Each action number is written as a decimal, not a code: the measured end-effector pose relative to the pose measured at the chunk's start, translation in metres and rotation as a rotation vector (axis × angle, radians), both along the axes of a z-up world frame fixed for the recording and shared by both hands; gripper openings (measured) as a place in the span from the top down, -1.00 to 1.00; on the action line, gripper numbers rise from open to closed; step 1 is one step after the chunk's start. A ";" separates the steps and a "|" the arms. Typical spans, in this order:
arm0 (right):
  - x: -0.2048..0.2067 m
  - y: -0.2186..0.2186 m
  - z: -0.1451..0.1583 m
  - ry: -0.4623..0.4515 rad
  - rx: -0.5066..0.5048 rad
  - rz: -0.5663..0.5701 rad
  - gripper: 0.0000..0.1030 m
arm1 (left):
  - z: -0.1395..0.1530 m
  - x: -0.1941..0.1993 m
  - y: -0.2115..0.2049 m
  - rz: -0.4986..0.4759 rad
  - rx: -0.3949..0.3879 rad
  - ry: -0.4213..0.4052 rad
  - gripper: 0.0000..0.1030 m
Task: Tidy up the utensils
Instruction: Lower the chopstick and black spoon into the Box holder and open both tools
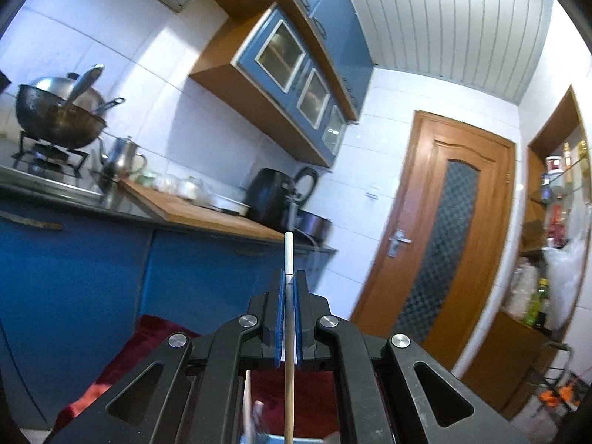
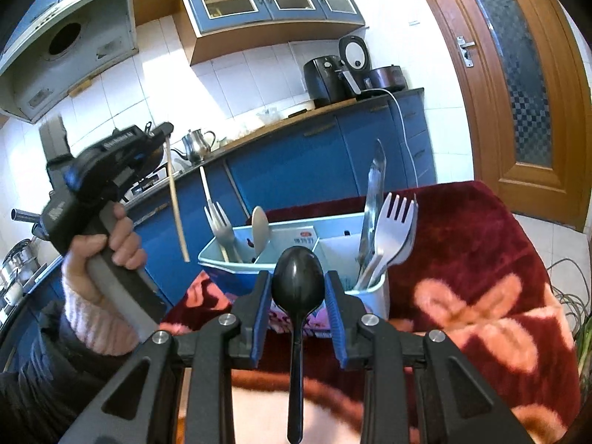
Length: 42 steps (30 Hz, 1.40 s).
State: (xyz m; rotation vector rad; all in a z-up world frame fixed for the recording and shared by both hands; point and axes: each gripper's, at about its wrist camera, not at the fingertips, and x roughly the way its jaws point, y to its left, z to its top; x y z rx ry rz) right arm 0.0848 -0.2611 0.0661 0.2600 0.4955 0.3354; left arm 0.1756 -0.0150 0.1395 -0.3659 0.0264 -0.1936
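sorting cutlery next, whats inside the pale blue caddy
In the caddy: a grey fork and spoon left, white forks and a knife right. Lower ends are hidden.

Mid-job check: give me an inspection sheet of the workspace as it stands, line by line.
Surface: dark red flowered blanket under the holder.
Job's things: pale blue utensil holder with grey fork, beige spoon, white forks and a knife standing in it.
Clutter: nothing seen on the blanket.
Grippers: left tongs shut on a chopstick; right tongs shut on a black spoon.
Cables: white cord hanging from the counter appliances.
Surroundings: blue cabinets, wok on stove, kettle, wooden door.
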 end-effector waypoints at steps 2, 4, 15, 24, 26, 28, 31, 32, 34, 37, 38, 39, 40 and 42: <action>0.004 0.002 0.000 -0.008 -0.012 0.002 0.39 | -0.003 0.004 -0.003 0.041 0.005 -0.011 0.92; 0.008 0.003 0.002 -0.016 -0.012 0.001 0.39 | -0.006 0.006 -0.007 0.065 0.012 -0.028 0.92; 0.040 -0.001 0.028 -0.151 0.012 -0.077 0.38 | -0.032 0.003 -0.026 0.113 0.104 -0.064 0.92; 0.072 0.008 0.025 -0.252 -0.037 -0.203 0.38 | -0.042 0.009 -0.024 0.098 0.110 -0.025 0.92; 0.076 0.012 0.021 -0.261 -0.063 -0.214 0.38 | -0.043 0.009 -0.023 0.095 0.111 -0.017 0.92; 0.078 0.014 0.017 -0.262 -0.085 -0.210 0.37 | -0.044 0.009 -0.024 0.090 0.116 -0.008 0.92; 0.078 0.017 0.014 -0.252 -0.110 -0.199 0.37 | -0.045 0.007 -0.026 0.075 0.136 0.004 0.92; 0.077 0.017 0.014 -0.249 -0.110 -0.196 0.36 | -0.045 0.006 -0.026 0.073 0.143 0.005 0.92; 0.073 0.016 0.013 -0.244 -0.107 -0.187 0.30 | -0.047 0.004 -0.027 0.064 0.154 0.009 0.92; 0.065 0.015 0.017 -0.255 -0.104 -0.180 0.18 | -0.048 0.001 -0.027 0.047 0.166 0.025 0.92; 0.064 0.016 0.018 -0.258 -0.104 -0.178 0.16 | -0.048 0.000 -0.027 0.043 0.169 0.030 0.92; 0.062 0.016 0.020 -0.261 -0.103 -0.179 0.15 | -0.048 -0.001 -0.027 0.038 0.172 0.035 0.92; 0.060 0.015 0.021 -0.263 -0.100 -0.178 0.15 | -0.048 -0.002 -0.027 0.032 0.175 0.042 0.92; 0.056 0.014 0.024 -0.264 -0.094 -0.178 0.14 | -0.047 -0.003 -0.026 0.015 0.177 0.056 0.91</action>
